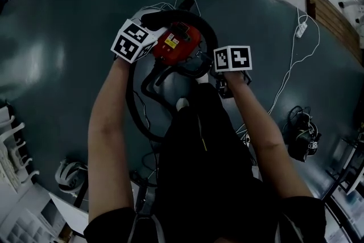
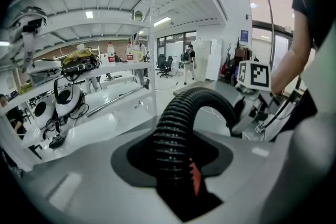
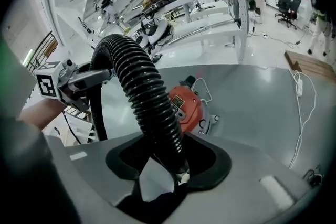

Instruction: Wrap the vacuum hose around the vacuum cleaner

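— Hose (image 3: 142, 86), then: where does it lie against the grippers?
— Between the jaws of both. The left gripper (image 2: 176, 165) is clamped on the black ribbed tube. The tube rises out of its jaws and bends over to the right, towards the other gripper's marker cube (image 2: 254, 75).
— And the right gripper (image 3: 170, 160)?
— Closed on the same hose. From its jaws the tube climbs, arches to the left and comes down at the left gripper. One raised bow of hose spans the two.
— Where is the vacuum cleaner (image 3: 185, 105)?
— On the dark grey floor (image 1: 68, 54); its body is orange-red. In the right gripper view it sits just beyond the jaws, behind the hose. In the head view it lies between the two marker cubes, closer to the left one, and the bow curves round its far side.
— Any more hose lower down?
— Yes. A further stretch runs down from the left gripper's side and curls on the floor just in front of the person (image 1: 216, 179). Whether the bow touches the cleaner's body I cannot tell.
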